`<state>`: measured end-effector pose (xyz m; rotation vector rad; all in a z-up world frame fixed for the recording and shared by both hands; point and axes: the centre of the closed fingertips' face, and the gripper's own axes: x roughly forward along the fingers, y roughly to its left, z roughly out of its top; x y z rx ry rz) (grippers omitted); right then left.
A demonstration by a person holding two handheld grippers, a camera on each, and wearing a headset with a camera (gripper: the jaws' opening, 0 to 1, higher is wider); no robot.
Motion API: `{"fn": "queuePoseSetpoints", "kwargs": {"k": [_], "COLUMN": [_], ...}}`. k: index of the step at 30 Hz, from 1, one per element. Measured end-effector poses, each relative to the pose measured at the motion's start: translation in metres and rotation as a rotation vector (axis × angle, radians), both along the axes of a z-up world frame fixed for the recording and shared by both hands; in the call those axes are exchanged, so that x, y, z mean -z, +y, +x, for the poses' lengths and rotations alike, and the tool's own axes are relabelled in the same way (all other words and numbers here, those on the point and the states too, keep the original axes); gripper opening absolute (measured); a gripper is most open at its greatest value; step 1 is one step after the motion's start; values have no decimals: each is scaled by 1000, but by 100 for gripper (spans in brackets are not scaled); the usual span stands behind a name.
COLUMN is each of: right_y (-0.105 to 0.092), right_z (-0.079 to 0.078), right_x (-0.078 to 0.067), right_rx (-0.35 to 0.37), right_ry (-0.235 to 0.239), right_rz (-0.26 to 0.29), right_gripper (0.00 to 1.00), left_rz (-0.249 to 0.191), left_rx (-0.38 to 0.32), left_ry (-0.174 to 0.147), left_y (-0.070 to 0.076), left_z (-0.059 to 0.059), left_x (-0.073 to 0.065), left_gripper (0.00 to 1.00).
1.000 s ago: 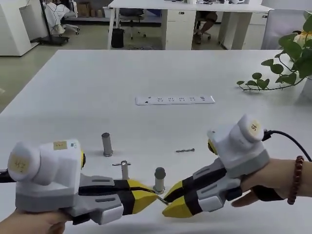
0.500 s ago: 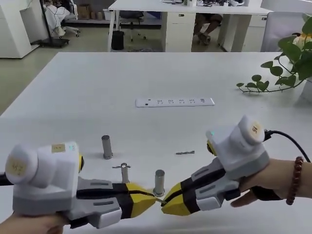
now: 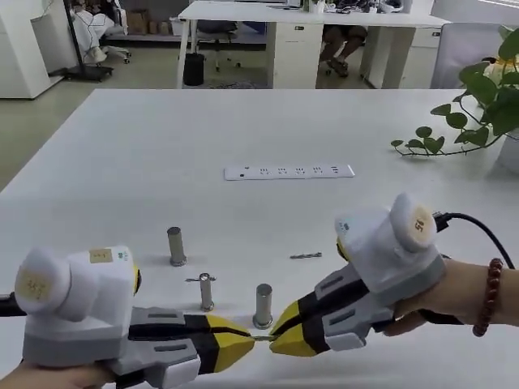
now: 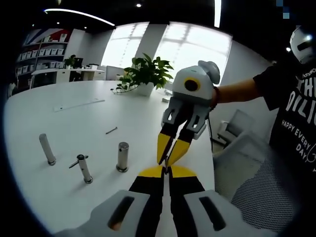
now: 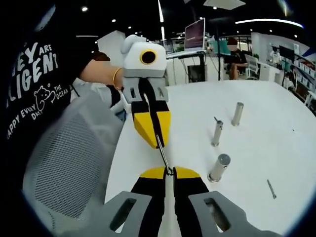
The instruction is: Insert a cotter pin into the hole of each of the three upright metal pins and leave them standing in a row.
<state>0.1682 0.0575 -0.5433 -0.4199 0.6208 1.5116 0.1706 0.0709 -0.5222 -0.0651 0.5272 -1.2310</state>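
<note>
Three upright metal pins stand in a row: the far one (image 3: 176,245) bare, the middle one (image 3: 207,292) with a cotter pin through its top, the near one (image 3: 263,305) bare. Just in front of the near pin, my left gripper (image 3: 247,340) and right gripper (image 3: 276,339) meet tip to tip. A thin cotter pin (image 5: 163,155) spans the gap, and both grippers are shut on it, one at each end. In the left gripper view the right gripper (image 4: 169,159) points straight at my own shut jaws. Another cotter pin (image 3: 306,256) lies loose on the table.
A white power strip (image 3: 289,172) lies across the middle of the white table (image 3: 122,162). A leafy plant (image 3: 474,105) trails over the far right edge. A cable runs from the right gripper. Desks and chairs stand beyond the table.
Both grippers have stayed tip to tip on the cotter pin and drifted slightly toward the near edge. The head camera has tilted a little. The upright pins have not moved.
</note>
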Motion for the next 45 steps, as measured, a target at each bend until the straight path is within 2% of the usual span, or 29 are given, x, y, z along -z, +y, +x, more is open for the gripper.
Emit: {"fn": "queuePoseSetpoints", "kwargs": {"k": [6, 14, 17, 19, 21, 24, 29, 30, 32, 39, 45], "right_y": [-1, -2, -3, -4, -5, -7, -13, -15, -17, -27, -35], "right_z": [3, 6, 9, 11, 13, 16, 26, 28, 32, 43, 52], "right_x": [3, 4, 5, 5, 6, 7, 10, 10, 11, 14, 15], "right_rx": [-26, -34, -26, -22, -19, -12, 15, 21, 30, 51, 82], "right_ry": [-61, -95, -110, -117, -126, -143, -175, -179, -190, -218, -231], "right_rz": [-36, -53, -59, -62, -66, -76, -95, -99, -105, -129, -132], "right_gripper": [0, 0, 0, 0, 0, 0, 0, 0, 0, 0, 0], "left_rz": [20, 28, 33, 41, 40, 49, 80, 84, 82, 92, 124], "left_rx": [-5, -17, -22, -31, -43, -64, -99, -117, -144, -199, -252], "left_ry": [-10, -19, -21, -35, -37, -59, -120, -143, -168, -193, -226], "left_y": [-2, -2, -2, -1, -1, 1, 3, 4, 4, 4, 6], "left_z": [0, 3, 4, 6, 8, 12, 17, 20, 23, 28, 36], "left_x": [3, 6, 6, 6, 6, 7, 10, 9, 9, 13, 14], "left_gripper": [0, 1, 8, 12, 14, 18, 21, 22, 23, 23, 25]}}
